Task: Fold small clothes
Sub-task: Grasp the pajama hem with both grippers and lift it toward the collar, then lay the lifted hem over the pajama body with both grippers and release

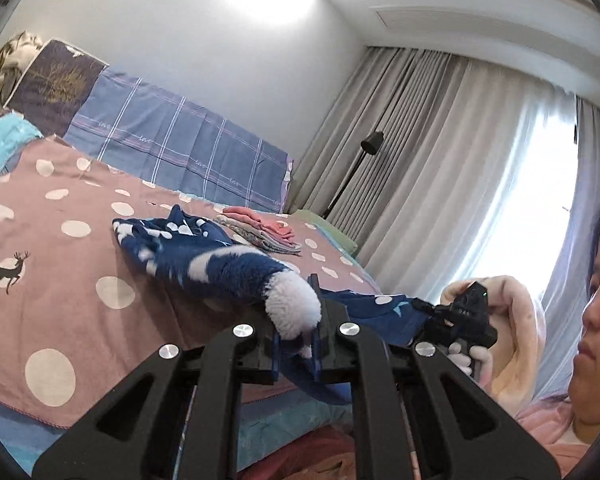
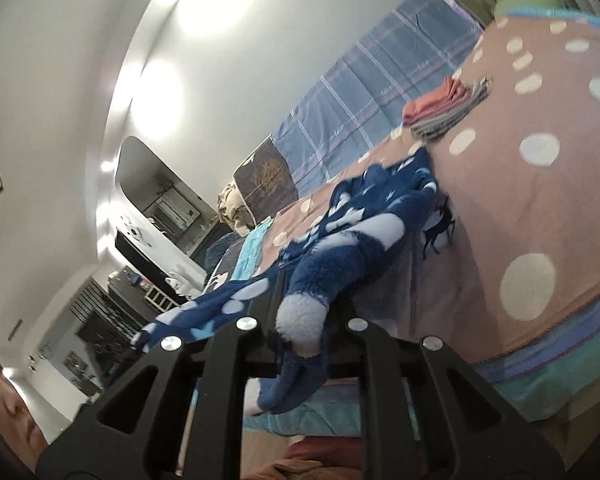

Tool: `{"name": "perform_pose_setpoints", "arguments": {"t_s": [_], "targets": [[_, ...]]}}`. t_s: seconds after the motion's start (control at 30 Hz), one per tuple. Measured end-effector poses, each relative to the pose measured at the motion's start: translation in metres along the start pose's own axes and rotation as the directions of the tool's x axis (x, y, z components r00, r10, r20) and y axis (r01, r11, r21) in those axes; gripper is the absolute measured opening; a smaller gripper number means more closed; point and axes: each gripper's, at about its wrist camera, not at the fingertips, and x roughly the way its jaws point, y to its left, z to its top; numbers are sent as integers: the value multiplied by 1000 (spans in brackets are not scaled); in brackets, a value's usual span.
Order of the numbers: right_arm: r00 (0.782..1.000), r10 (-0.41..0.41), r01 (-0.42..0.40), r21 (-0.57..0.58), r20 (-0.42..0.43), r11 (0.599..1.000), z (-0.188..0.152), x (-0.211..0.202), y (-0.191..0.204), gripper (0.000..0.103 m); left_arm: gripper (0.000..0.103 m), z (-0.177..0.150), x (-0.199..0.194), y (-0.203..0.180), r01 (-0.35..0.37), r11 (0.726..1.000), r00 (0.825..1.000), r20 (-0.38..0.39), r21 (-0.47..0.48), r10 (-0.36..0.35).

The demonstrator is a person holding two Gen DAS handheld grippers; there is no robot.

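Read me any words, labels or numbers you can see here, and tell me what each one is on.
"love": small pale script, repeated along the stripes of the blue checked sheet by the wall.
The same script shows on the sheet in the right wrist view, too blurred to read.
No other text is legible.

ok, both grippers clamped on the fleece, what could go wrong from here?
1. The left gripper and right gripper each pinch only a cuff-like end of the dark blue fleece garment with white spots, so thick pile may slip out.
2. The garment's bunched far end lies close to the folded pink and grey clothes stack; dragging could knock it.
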Motion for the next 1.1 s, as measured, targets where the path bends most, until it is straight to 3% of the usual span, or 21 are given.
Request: {"name": "perform_pose_setpoints", "arguments": {"t_s": [0.13, 0.3, 0.6, 0.73, 0.83, 0.93, 1.0, 1.07, 1.1], "targets": [[1000, 13, -12, 30, -16, 999, -2, -5, -2, 13, 12, 4, 15, 10, -42, 999, 999, -23, -27, 41], [1000, 19, -19, 21, -9, 1000, 17, 15, -6, 14, 12, 18, 48, 34, -42, 995, 999, -11, -93, 41], [1000, 22, -22, -18, -9, 1000, 85, 90, -7, 16, 13, 83, 113, 56, -95, 994, 995, 11, -51, 96], [1000, 21, -21, -27, 11, 999, 125, 130, -11, 17, 13, 120, 153, 76, -137, 990, 990, 33, -40, 138], [999, -22, 25, -49, 47, 998, 156, 162, -17, 17, 13, 145, 192, 100, -205, 978, 978, 34, -26, 206], [990, -114, 120, -66, 83, 991, 188, 211, -35, 19, 13, 160, 238, 138, -311, 950, 950, 15, -23, 312], [982, -166, 171, -58, 89, 984, 200, 241, -53, 21, 15, 157, 277, 170, -400, 916, 916, -27, 13, 401], [972, -225, 229, -65, 69, 971, 207, 281, -80, 23, 16, 138, 321, 206, -486, 872, 864, -119, 63, 490], [964, -259, 263, -76, 51, 962, 207, 301, -93, 23, 16, 122, 345, 227, -524, 848, 828, -185, 86, 530]]}}
